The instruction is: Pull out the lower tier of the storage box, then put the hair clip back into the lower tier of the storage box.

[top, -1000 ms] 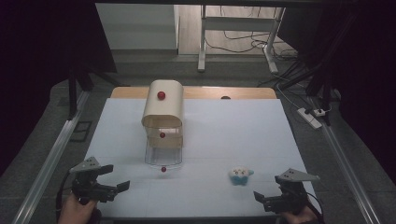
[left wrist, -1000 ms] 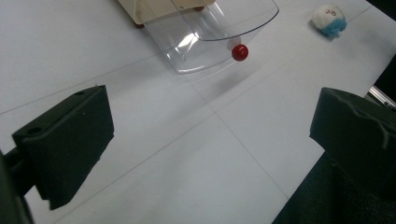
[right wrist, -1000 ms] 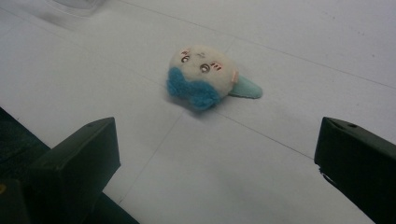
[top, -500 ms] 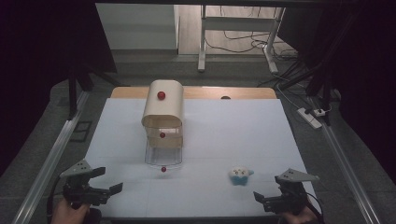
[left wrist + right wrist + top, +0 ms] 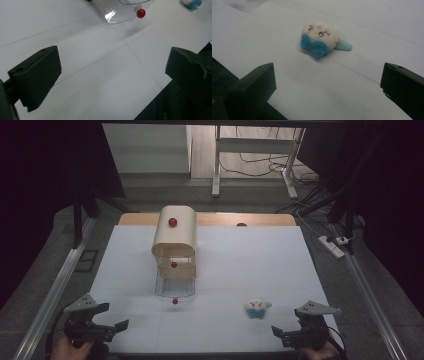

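Right gripper (image 5: 300,332), held at the near right corner of the table (image 5: 300,260) — jaws spread wide, nothing between them. In the right gripper view the two black jaws rise from the bottom corners with bare white surface between, and the plush toy (image 5: 322,38) lies ahead of them, apart from both, roughly centred in the gap. The toy is a small round cream head with a blue fringe and a pale teal tab on one side, face up, flat on the table; in the high view it sits just forward and to the left of this gripper (image 5: 258,307).

Left gripper (image 5: 95,322), held at the near left corner, jaws likewise wide apart and empty. In the left gripper view they frame bare tabletop; beyond them appears the front edge of the clear drawer (image 5: 122,11) with its red knob (image 5: 141,13).

Centre of the table — a small cabinet (image 5: 174,237) with a curved cream top that bears a red knob of its own. Below it a wooden-fronted compartment with another knob, and at the bottom the clear drawer, standing out toward the person. The toy rests well to the right of the drawer and touches neither it nor a gripper.
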Tool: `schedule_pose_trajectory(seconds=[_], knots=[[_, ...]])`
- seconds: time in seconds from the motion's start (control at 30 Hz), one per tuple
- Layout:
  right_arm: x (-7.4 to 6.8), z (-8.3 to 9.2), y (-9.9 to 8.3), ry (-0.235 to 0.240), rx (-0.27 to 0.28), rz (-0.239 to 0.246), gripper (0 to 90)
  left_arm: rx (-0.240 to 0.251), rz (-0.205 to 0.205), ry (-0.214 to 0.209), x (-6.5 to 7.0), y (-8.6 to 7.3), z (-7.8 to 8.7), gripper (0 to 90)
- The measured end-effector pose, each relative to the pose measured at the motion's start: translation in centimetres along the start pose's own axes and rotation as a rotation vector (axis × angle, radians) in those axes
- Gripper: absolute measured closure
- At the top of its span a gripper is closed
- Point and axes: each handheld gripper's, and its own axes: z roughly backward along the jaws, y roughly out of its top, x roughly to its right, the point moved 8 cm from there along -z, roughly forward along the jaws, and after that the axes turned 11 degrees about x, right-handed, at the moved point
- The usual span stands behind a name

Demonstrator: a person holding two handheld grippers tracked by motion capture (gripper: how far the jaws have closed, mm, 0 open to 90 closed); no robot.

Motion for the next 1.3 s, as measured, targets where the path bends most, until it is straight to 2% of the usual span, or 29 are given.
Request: schedule_pose_trajectory(seconds=[0.53,0.77,0.87,1.3], knots=[[0.06,-0.02,0.21,0.022,0.005,-0.019,0.0,-0.012,-0.004,-0.007,0.04,-0.15,-0.08,1.2],[0.17,0.00,0.28,-0.009,0.007,-0.012,0.0,-0.013,-0.001,-0.012,0.02,-0.16,-0.10,1.5],[0.18,0.07,0.33,-0.006,0.013,-0.020,0.0,-0.016,-0.002,-0.014,0.03,-0.17,-0.13,1.7],[-0.26,-0.07,0.73,0.024,0.007,0.019,0.0,-0.022,-0.004,-0.015,0.08,-0.17,-0.24,1.8]])
